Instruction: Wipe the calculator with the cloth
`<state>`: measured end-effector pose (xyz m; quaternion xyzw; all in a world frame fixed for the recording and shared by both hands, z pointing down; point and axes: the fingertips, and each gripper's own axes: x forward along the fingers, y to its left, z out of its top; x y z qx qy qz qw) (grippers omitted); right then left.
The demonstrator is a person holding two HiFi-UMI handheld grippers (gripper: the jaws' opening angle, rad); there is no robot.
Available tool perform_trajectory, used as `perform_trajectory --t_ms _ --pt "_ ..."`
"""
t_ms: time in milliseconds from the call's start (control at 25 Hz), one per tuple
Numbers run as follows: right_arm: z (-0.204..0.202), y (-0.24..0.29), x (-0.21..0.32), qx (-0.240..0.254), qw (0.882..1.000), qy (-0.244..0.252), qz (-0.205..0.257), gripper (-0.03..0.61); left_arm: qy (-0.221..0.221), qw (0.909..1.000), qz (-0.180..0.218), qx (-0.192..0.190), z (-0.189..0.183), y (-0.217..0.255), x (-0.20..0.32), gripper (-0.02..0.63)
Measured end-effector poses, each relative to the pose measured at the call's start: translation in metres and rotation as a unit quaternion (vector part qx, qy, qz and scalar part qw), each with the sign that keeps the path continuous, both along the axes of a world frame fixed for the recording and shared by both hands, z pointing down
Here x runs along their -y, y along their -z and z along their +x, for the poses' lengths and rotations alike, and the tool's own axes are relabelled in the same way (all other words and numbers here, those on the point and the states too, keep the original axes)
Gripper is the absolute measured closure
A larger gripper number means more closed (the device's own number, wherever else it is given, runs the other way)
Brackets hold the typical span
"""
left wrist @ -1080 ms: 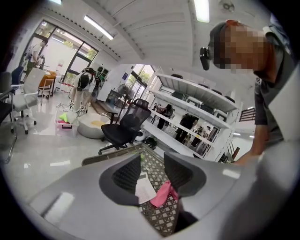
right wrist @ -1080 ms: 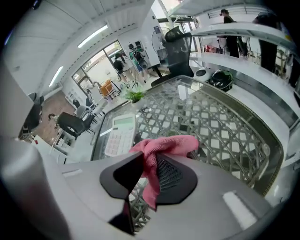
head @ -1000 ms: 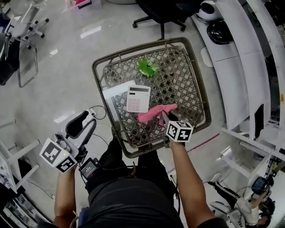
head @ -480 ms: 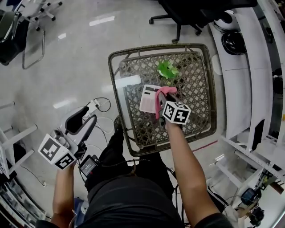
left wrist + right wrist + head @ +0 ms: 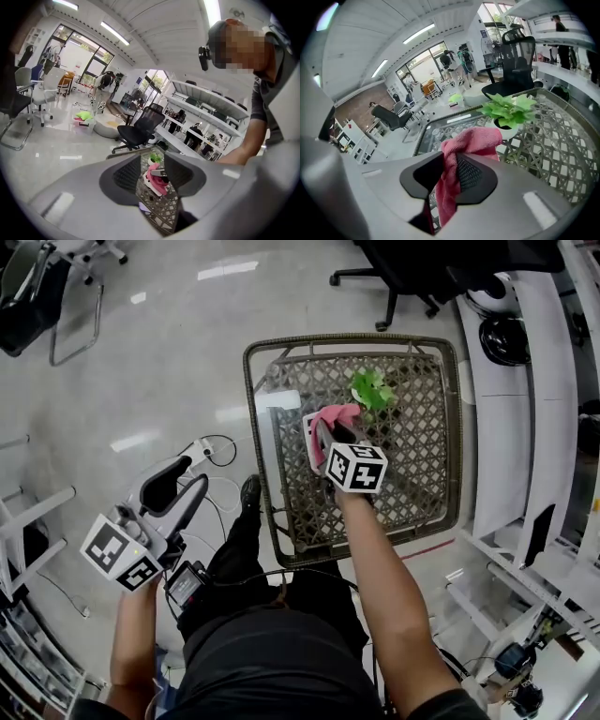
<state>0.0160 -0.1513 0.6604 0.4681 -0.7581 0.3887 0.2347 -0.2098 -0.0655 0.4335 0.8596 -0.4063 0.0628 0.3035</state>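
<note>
Your right gripper [image 5: 328, 435] is out over the middle of the wicker table [image 5: 255, 418], with its jaws pinched tight on the pink cloth [image 5: 337, 416]. In the right gripper view the cloth is squeezed between the two jaws. One end is bunched up beyond them and the other hangs down below.

The bunched end lies over the calculator [image 5: 307, 432], which sits near the middle of the table with only its white left edge showing. Just past it, on the far side, stands a small green plant [image 5: 372, 390].

Your left gripper [image 5: 186, 482] is off the table's left side, above the floor [image 5: 141, 381] and well apart from the calculator. Its jaws stand a little apart with nothing between them.
</note>
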Motion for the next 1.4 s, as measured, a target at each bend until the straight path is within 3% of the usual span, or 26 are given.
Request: perform_trajectory --t_ms 320,720,880,1400 --pt "-0.035 -0.005 -0.038 0.005 0.997 0.073 -0.009 0.500 -0.007 1.0000 -0.002 -0.002 0.005 -0.003 0.005 0.419" --pt "-0.024 -0.019 -0.096 0.019 0.995 0.095 -0.037 0.500 -0.030 0.9995 -0.004 0.000 0.034 -0.006 0.011 0.419" --pt "-0.010 -0.018 -0.104 0.027 0.995 0.081 -0.042 0.500 -0.043 0.9991 -0.003 0.001 0.050 -0.004 0.013 0.419" --pt "0.069 -0.025 -0.103 0.035 0.997 -0.027 -0.063 0.500 -0.063 0.9980 -0.004 0.004 0.079 -0.004 0.014 0.419"
